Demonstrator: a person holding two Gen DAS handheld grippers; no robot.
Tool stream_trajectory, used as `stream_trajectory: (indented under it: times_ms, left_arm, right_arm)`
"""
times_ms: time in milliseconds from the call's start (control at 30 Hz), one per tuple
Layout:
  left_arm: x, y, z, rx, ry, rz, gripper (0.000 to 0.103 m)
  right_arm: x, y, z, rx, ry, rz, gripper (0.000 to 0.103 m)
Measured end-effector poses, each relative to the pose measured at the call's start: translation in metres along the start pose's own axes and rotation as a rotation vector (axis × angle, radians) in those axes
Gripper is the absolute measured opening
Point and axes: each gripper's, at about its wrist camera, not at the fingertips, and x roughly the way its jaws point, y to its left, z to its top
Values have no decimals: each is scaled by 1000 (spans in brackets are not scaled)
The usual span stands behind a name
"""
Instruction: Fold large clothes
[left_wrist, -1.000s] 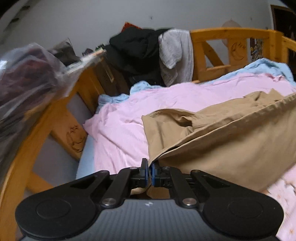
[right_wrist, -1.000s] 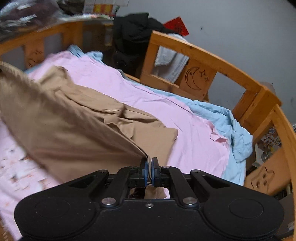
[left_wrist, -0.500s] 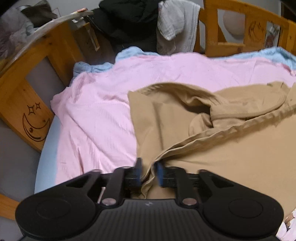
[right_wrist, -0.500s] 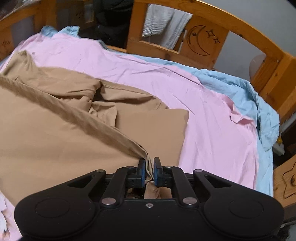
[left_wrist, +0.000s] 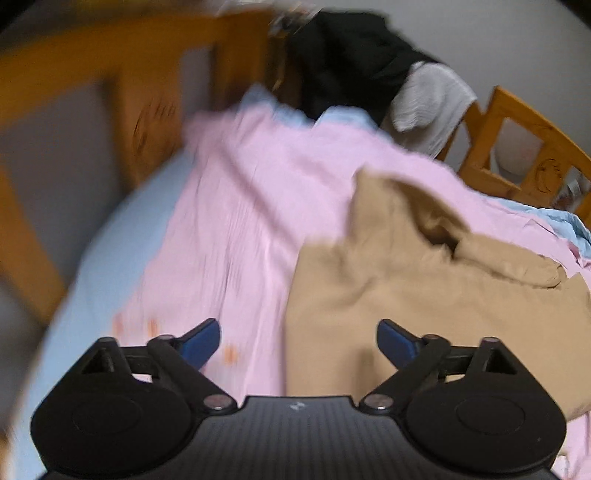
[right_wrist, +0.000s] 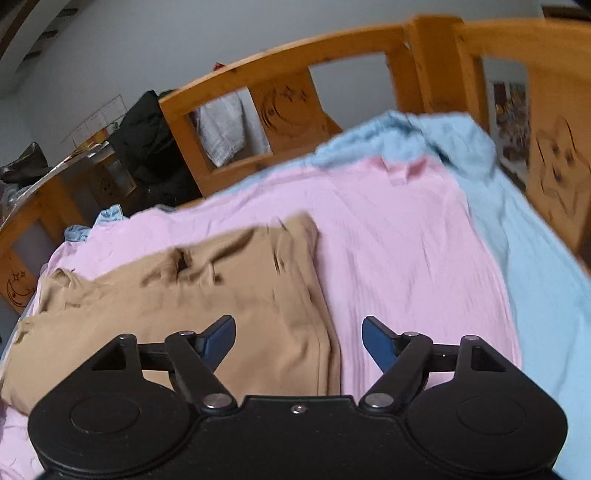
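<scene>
Wooden bed rails (right_wrist: 295, 55) carved with moons and stars ring a mattress spread with a pink sheet (right_wrist: 399, 240) over a blue sheet (right_wrist: 535, 258). On the pink sheet lies the tan garment (right_wrist: 221, 295), folded over on itself and rumpled toward its far edge. The right gripper (right_wrist: 298, 334) hangs over it with its blue-padded jaws spread wide, having just been opening; the cloth's right edge lies under the gap, and neither pad presses it. In the left wrist view, which is blurred, the left gripper (left_wrist: 298, 339) likewise stands wide apart after just opening, the tan garment (left_wrist: 424, 295) running from the gap out toward 2 o'clock, its left edge below the jaws. Dark clothing (left_wrist: 351, 55) and a white towel (left_wrist: 428, 99) drape the rail at 1 o'clock.
</scene>
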Motion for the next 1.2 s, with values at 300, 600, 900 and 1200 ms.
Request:
stream_trajectory:
  times_ms: [300,600,900,1200]
  left_arm:
    - [15,4,-21,-127,33,-14,1]
    - [21,-4,-26,-109,16,64,1]
    - [-9,0,-37,-96,-70,107,61]
    - [-31,17,-77,-223,-67,-45,70]
  right_arm:
    - [26,-9,-27,82,-25,-5,14]
    - [32,-9,-26,48,-38,-70,1]
    - [9,-13,-26,98,4,-82,33]
    - [-20,-15,-50,272,150,30,66]
